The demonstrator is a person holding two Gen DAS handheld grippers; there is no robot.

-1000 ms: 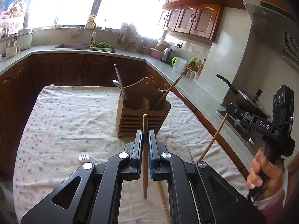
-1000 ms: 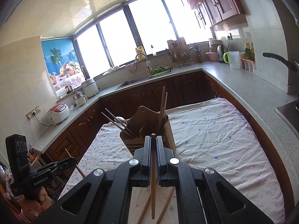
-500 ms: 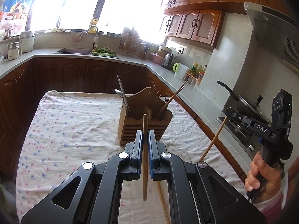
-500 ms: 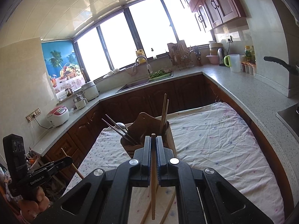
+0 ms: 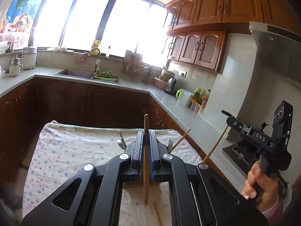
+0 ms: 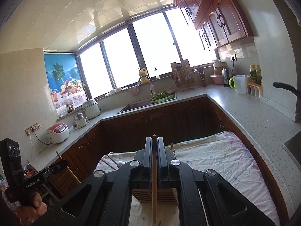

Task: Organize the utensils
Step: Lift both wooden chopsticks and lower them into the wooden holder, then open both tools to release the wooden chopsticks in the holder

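Kitchen w/ dotted tablecloth (image 5: 65, 150); each hand-held gripper, left (image 5: 146, 146) & right (image 6: 154, 150), clenched on a chopstick.

White letters "DAS" stand on the side of the right gripper (image 5: 228, 115), just ahead of the hand (image 5: 261, 186) that grips its handle. On the left gripper (image 6: 63, 164), the black body ahead of the handle carries "GenRobot.AI" in small white print.

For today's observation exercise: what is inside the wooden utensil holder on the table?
Above the left gripper, shut on a chopstick, show a spoon, fork and chopstick tip. The wooden utensil holder itself is mostly covered.
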